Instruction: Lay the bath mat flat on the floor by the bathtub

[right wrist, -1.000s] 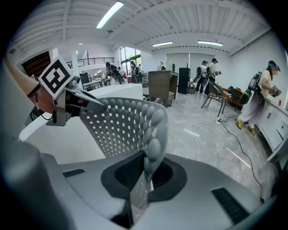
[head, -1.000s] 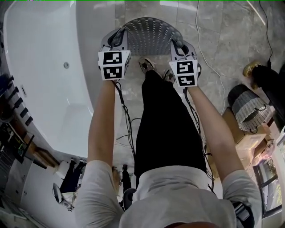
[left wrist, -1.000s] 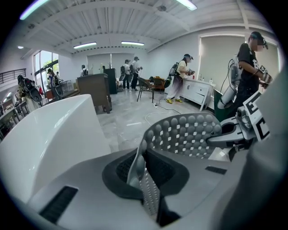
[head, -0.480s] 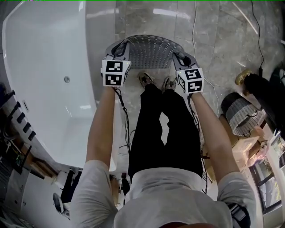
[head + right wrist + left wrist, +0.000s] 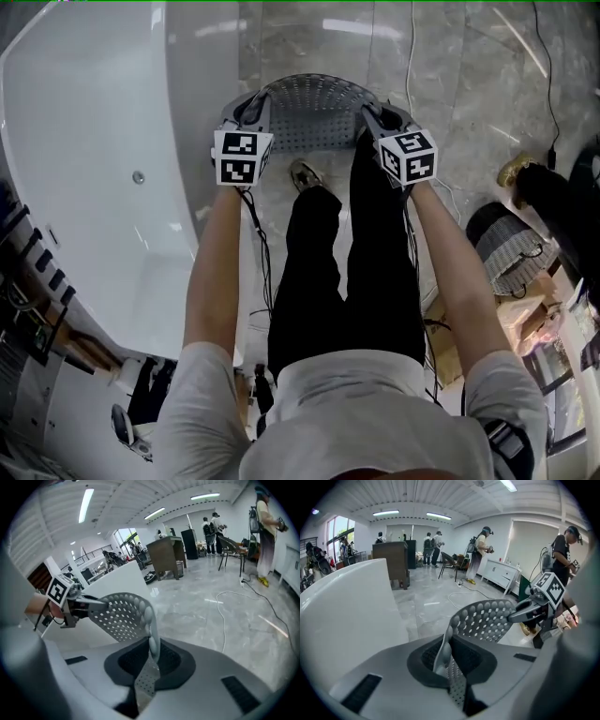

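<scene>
The grey perforated bath mat [image 5: 314,105] hangs arched in the air between my two grippers, above the marble floor beside the white bathtub [image 5: 94,141]. My left gripper [image 5: 247,111] is shut on the mat's left edge, which stands pinched between the pads in the left gripper view, mat [image 5: 485,618]. My right gripper [image 5: 379,118] holds the right edge; its jaws are opening, and the mat [image 5: 119,613] still stands between them. Each gripper shows in the other's view: the right gripper [image 5: 525,612], the left gripper [image 5: 86,603].
The person's black-trousered legs [image 5: 328,272] and a shoe [image 5: 305,175] stand just behind the mat. A white cable [image 5: 412,56] runs over the floor. A woven basket [image 5: 506,246] and boxes sit at the right. Several people [image 5: 480,550] stand in the background.
Both grippers and the mat have shifted a little forward and up in the head view. The person's right leg has stepped forward, now hiding that shoe.
</scene>
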A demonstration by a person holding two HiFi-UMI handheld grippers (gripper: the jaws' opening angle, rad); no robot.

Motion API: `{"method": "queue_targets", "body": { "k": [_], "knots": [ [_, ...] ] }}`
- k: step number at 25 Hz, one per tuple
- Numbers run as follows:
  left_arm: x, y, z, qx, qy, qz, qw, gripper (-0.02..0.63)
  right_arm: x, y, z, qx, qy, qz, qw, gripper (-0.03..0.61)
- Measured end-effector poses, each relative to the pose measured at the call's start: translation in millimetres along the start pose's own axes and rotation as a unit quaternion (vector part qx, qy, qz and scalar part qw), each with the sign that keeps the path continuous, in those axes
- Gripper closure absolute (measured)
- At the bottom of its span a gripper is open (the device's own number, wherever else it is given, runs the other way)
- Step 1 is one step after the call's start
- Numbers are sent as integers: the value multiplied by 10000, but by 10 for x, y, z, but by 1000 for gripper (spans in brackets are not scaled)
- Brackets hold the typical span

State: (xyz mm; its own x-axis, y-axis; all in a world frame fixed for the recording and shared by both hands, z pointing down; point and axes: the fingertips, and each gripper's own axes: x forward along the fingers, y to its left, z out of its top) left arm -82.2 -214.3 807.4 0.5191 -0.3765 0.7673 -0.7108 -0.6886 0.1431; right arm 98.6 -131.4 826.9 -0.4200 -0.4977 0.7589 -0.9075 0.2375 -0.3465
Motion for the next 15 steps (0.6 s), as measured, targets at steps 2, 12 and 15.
{"method": "queue_targets", "body": {
  "k": [2,12,15],
  "knots": [
    [104,24,0,25,30,25,10000,584,77,-174,21,-467,136,-382,9981,540],
    [583,212,316,53,362,442,9984,584,313,-436,364,-1215,446,-472,9905,551],
    [755,254,350,0,541,595,9968,584,399,-527,437,-1310,510,-417,9892,551]
  ]
}}
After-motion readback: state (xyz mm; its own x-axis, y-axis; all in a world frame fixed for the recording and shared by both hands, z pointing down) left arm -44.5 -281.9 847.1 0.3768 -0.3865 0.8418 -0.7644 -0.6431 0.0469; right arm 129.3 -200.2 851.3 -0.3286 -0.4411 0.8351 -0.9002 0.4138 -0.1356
